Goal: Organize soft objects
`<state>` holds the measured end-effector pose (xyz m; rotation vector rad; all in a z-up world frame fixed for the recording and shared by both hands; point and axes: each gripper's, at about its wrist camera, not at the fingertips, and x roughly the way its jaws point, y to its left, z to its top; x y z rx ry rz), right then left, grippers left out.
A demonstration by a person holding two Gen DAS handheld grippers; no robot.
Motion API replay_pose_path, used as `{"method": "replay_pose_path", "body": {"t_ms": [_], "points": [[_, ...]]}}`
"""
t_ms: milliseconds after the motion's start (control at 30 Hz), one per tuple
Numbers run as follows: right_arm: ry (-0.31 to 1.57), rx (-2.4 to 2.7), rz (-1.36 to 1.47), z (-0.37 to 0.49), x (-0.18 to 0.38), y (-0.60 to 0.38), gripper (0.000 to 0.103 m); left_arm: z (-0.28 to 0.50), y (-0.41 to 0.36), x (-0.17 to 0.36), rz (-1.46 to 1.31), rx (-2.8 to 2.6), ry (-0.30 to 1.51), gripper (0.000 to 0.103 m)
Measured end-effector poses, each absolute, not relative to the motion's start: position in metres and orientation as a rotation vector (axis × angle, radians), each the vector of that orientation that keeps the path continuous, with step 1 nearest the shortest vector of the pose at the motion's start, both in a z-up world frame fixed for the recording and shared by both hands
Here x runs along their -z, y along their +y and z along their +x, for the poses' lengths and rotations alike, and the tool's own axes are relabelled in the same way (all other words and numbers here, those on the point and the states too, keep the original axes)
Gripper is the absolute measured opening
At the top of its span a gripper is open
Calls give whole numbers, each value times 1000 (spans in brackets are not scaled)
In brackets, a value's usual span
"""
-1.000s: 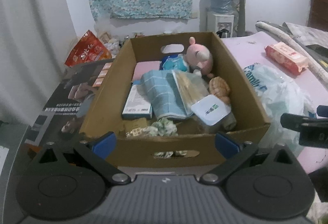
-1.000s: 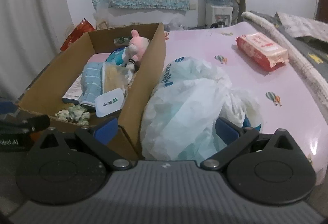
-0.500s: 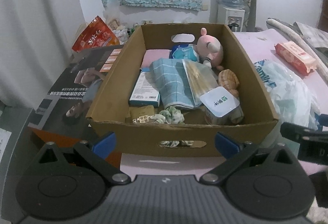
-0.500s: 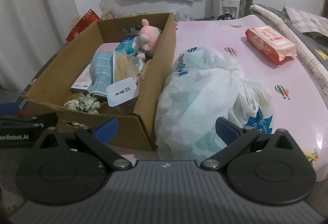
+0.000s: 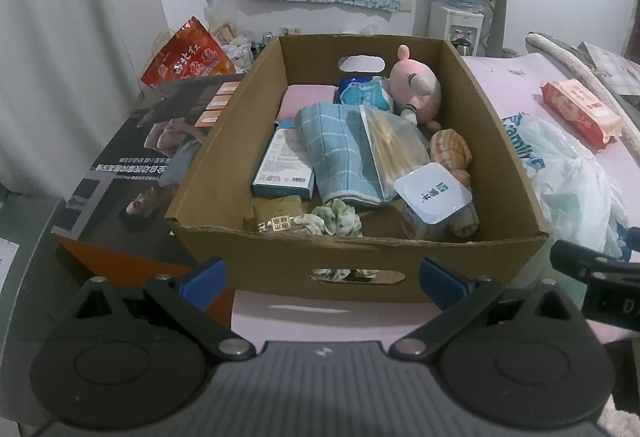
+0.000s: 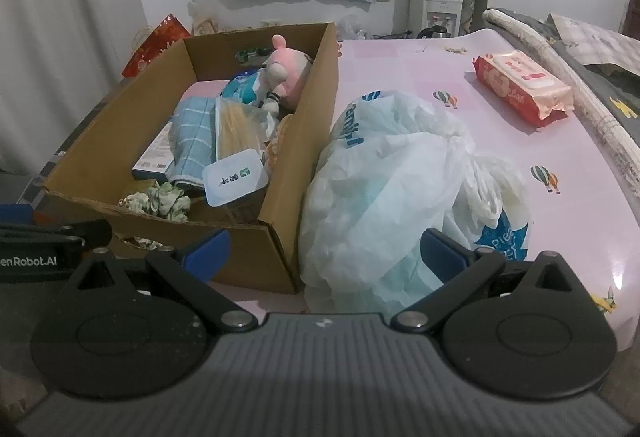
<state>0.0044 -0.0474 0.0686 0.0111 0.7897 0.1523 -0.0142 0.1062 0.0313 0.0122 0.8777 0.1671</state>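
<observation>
Left gripper point(image 5: 320, 279): fingers spread wide with nothing between them, held in front of the box's near wall.
Right gripper point(image 6: 324, 251): fingers also wide apart and empty, facing the plastic bag and the box's near right corner.
Cardboard box point(image 5: 352, 261): open-topped, sitting on the pink desk point(image 6: 420, 65), its left part over a dark printed poster point(image 5: 152, 157).
Pink plush toy point(image 5: 416, 89): propped at the far right of the box, against the back wall.
Blue checked towel point(image 5: 336, 153): folded, lying across the middle of the box, partly over a teal flat carton point(image 5: 284, 165).
Clear packet point(image 5: 392, 149): rests on the towel's right side.
Green scrunchie point(image 5: 336, 221): at the near wall, just beside a small brown packet point(image 5: 276, 217).
Sealed cup point(image 5: 432, 197): tilted in the near right corner, touching a striped orange soft toy point(image 5: 450, 153).
Plastic bag point(image 6: 396, 189): crumpled, white and pale blue, pressed against the box's right side.
Wet-wipes pack point(image 6: 520, 85): well apart, towards the far right of the desk.
</observation>
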Motion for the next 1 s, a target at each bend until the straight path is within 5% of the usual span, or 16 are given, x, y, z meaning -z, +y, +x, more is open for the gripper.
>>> {"method": "replay_pose_path", "body": {"t_ms": [1000], "points": [[795,-146,4,7,-68,-48,102,-8,103,-26,14,-148,912,103]]}}
